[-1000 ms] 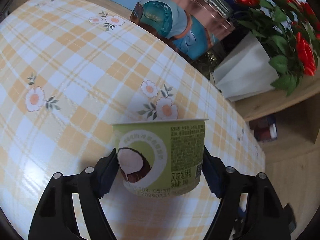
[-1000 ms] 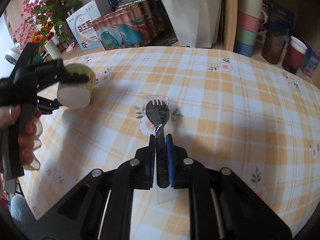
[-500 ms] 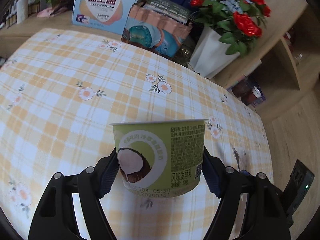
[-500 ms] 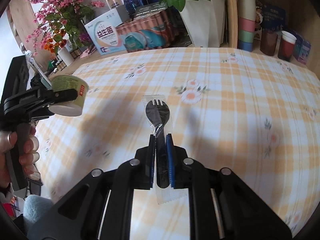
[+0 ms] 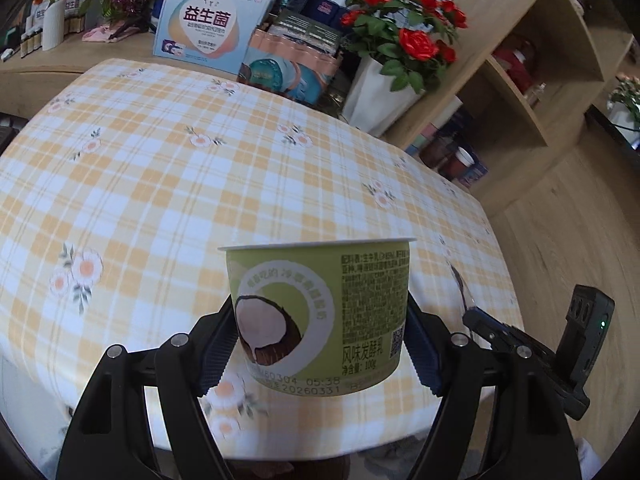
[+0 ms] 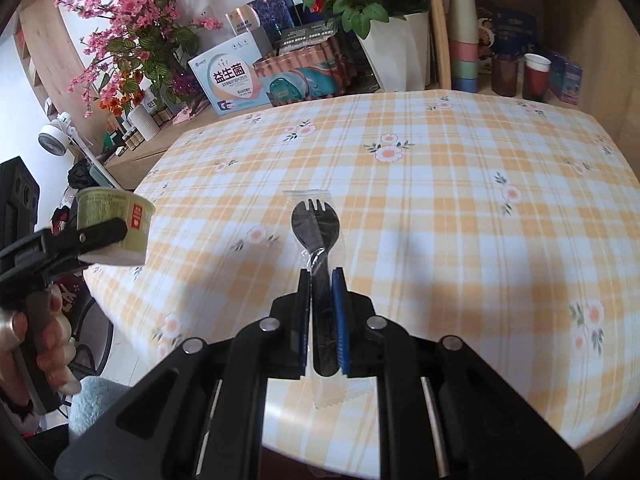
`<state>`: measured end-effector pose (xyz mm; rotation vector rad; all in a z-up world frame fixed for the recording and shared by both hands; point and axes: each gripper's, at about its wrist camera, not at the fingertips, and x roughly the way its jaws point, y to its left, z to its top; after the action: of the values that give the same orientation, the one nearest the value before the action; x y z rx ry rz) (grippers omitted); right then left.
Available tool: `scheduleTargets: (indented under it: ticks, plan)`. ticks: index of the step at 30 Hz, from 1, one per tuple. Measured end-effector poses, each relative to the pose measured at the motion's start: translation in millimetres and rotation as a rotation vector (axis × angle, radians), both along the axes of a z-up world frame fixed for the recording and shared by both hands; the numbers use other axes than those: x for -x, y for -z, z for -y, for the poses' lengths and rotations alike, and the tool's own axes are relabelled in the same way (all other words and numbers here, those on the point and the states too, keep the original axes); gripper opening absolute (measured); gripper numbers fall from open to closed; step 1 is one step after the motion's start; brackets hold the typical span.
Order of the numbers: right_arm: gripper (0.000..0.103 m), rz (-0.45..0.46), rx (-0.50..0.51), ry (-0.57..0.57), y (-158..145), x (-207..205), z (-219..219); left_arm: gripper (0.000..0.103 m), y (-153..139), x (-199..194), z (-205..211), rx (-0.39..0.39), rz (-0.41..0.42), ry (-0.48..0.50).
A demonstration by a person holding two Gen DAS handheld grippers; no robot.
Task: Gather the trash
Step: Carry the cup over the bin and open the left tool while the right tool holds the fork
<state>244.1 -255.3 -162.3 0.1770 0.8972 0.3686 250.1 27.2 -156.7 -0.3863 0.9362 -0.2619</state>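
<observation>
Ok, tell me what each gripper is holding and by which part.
The left gripper clamps the green coconut yogurt cup by its side walls. The right gripper pinches the wrapped black spork by its handle.

Home dining corner, counter [image 6: 460,208] under floral plaid cloth, potted red roses [image 5: 404,40], wooden shelf [image 5: 532,92] of stacked cups [image 6: 464,44], boxed household goods [image 6: 232,80]

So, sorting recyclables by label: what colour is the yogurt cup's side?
Light green, with a coconut picture on the yogurt cup; clearest in the left wrist view.
</observation>
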Motion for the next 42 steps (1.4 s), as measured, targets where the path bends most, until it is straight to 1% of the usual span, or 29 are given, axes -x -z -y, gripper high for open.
scheduleTargets:
  ticks: [8,12,16,20,26,29,34,39,41,42]
  plan:
    - [0.014,0.011,-0.016,0.009,-8,59,2,0.073,-3,69,17,-0.033,0.019,0.097]
    - [0.014,0.015,-0.005,0.002,-12,82,4,0.073,4,104,23,-0.050,0.019,0.138]
    - [0.014,0.026,-0.012,-0.001,-15,101,5,0.073,12,129,28,-0.052,0.008,0.163]
    - [0.014,0.041,-0.037,0.008,-18,117,7,0.073,19,155,38,-0.084,0.001,0.207]
    - [0.014,0.065,-0.059,0.018,-21,135,10,0.073,30,179,52,-0.110,-0.026,0.260]
    - [0.014,0.070,-0.067,0.024,-21,144,12,0.073,41,189,60,-0.125,-0.051,0.287]
    - [0.014,0.073,-0.064,0.029,-19,153,17,0.074,61,198,70,-0.136,-0.100,0.319]
    - [0.014,0.066,-0.073,0.033,-14,157,21,0.074,74,199,78,-0.158,-0.125,0.339]
    - [0.014,0.060,-0.075,0.031,-12,158,21,0.078,78,198,79,-0.151,-0.138,0.347]
    - [0.014,0.057,-0.075,0.028,-10,158,20,0.083,80,198,79,-0.142,-0.144,0.346]
